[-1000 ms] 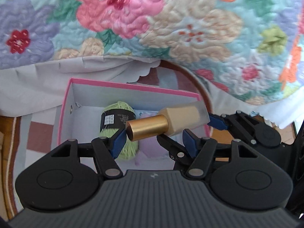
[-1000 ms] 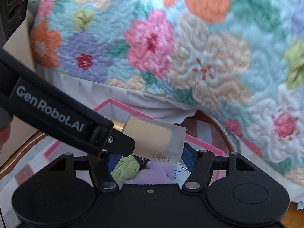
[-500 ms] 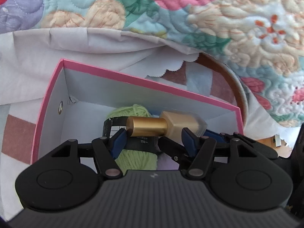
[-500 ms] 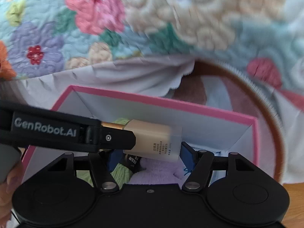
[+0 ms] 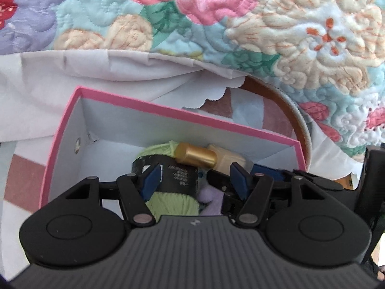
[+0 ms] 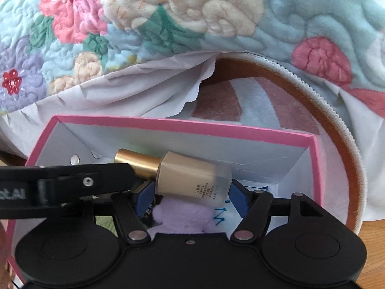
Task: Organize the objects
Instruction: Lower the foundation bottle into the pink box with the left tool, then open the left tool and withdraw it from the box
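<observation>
The left gripper's arm (image 6: pixel 60 187), crossing the left edge of the right wrist view, carries white lettering cut off by the frame; only "ot.AI" can be read. The frosted bottle (image 6: pixel 195 180) bears a small block of dark print, too fine to read. The black band (image 5: pixel 178 177) round the green yarn (image 5: pixel 173 202) has tiny white print, also unreadable. Blue hand-drawn strokes show on the box floor (image 6: pixel 221 214), illegible.

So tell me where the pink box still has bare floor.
Bare floor lies in the pink box between its riveted wall and the green yarn. Crowded on the other side: yarn, purple plush and the gold-capped bottle pack it.
</observation>
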The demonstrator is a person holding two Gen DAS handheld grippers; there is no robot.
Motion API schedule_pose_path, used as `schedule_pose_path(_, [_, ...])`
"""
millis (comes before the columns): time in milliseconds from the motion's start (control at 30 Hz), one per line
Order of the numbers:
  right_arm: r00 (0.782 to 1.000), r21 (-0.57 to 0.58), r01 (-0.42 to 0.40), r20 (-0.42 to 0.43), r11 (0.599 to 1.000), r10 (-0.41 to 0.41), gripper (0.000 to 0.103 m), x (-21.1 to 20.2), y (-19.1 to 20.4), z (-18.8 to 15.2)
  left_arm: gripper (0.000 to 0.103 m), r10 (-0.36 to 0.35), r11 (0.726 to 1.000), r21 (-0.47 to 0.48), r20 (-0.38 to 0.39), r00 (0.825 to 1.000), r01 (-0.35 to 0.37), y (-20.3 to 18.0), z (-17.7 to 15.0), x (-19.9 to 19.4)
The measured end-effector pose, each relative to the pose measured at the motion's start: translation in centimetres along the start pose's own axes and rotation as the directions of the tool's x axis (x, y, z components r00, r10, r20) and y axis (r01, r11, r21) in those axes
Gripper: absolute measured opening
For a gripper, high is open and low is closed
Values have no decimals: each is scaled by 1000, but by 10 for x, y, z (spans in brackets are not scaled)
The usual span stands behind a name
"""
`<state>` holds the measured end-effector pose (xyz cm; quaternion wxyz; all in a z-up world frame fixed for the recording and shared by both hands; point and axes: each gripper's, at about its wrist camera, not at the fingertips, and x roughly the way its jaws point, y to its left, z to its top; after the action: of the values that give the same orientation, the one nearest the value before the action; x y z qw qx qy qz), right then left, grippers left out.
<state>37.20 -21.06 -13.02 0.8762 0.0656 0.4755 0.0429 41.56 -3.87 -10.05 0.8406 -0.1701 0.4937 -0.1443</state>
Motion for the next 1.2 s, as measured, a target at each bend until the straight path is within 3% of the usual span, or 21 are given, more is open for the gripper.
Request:
schedule_pose_path(133, [1000,-15,0,12,1000,0,73,-3,1,-1,61,30,1000,6,2,1000,-30,-5,-1,-7])
schedule_pose_path(400, [994,-108,104,-18,989,-107,74,6,11,-2,61,78,996,31,19,997,-79,-9,-4,-14])
schedule_pose_path(567, [995,-94,71,-64,993,-77,74,10,4,5,62,108,993,38,20,994,-109,-9,-7,-20])
schedule_pose_path(633, [996,-117,54,-61,992,-62,76,-4,6,0,64,122,991,50,22,992,-123,-10,-10,-27])
schedule_pose_path(733, [999,-175,49,18,983,-46,84,-36,12,-16,64,141,989,45,13,990,-142,-11,-18,-42])
schedule_pose_path(933, [987,-194,-33,145,980,62,84,-99,15,-47,66,140,988,64,18,990,-141,-15,-42,-76])
schedule_pose_path(1200, [980,-210,-89,156,974,124,84,-152,28,-61,69,167,977,132,11,986,-167,-30,-62,-127])
